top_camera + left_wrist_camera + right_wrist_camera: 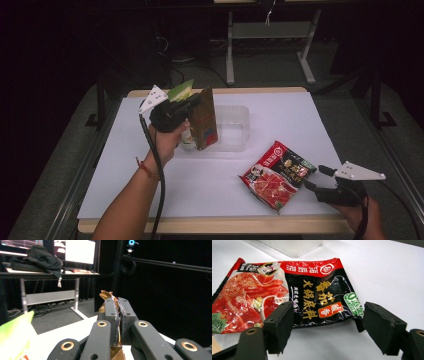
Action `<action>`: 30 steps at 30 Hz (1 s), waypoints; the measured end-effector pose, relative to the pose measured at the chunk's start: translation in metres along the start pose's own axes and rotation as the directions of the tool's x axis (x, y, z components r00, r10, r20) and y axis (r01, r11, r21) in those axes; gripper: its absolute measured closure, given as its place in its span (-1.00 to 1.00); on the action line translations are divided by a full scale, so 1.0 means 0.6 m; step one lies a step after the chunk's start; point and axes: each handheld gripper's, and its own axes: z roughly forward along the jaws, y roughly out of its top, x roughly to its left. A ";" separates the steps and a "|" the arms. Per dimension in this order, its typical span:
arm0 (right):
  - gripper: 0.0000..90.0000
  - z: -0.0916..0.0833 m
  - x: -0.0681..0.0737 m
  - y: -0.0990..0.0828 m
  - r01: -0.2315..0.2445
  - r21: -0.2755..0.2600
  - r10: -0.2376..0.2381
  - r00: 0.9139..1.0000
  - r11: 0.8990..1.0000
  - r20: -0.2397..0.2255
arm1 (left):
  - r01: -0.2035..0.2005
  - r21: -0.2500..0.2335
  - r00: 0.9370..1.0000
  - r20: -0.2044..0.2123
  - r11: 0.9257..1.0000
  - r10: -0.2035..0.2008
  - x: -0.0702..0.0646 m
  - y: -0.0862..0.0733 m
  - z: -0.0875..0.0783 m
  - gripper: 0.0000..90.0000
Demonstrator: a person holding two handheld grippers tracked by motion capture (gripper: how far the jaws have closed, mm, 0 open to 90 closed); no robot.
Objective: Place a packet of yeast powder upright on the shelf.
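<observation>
My left gripper [199, 100] is raised above the table's far left and is shut on the top edge of a brown foil packet [205, 122], which hangs upright beside a clear plastic tub [234, 129]. In the left gripper view the jaws [117, 302] pinch the crumpled gold-brown foil [106, 295] tightly. A red and black soup-base packet [277, 176] lies flat near the table's front right. My right gripper [316, 178] rests low at that packet's right corner, open. In the right gripper view the packet [287, 287] lies just beyond the spread jaws [327, 322], with nothing between them.
A green packet [181, 91] pokes up behind the left gripper, and its edge [15, 335] appears at the left of the left gripper view; what holds it I cannot tell. The white tabletop [210, 192] has a wooden front edge. Desk legs and cables stand beyond the table.
</observation>
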 end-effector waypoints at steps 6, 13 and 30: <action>-0.46 0.000 -0.001 0.000 0.000 -0.013 -0.001 1.000 1.000 -0.018 | 0.003 0.003 0.999 -0.053 1.000 -0.003 0.004 -0.006 0.029 0.95; -0.46 0.001 -0.001 0.000 0.001 -0.014 -0.001 1.000 1.000 -0.026 | -0.021 0.030 0.992 -0.125 0.999 0.024 0.004 -0.021 0.066 0.94; -0.46 0.002 -0.001 -0.001 0.004 -0.011 -0.004 1.000 1.000 -0.030 | 0.023 0.049 0.989 -0.147 0.999 -0.016 0.013 -0.077 0.105 0.93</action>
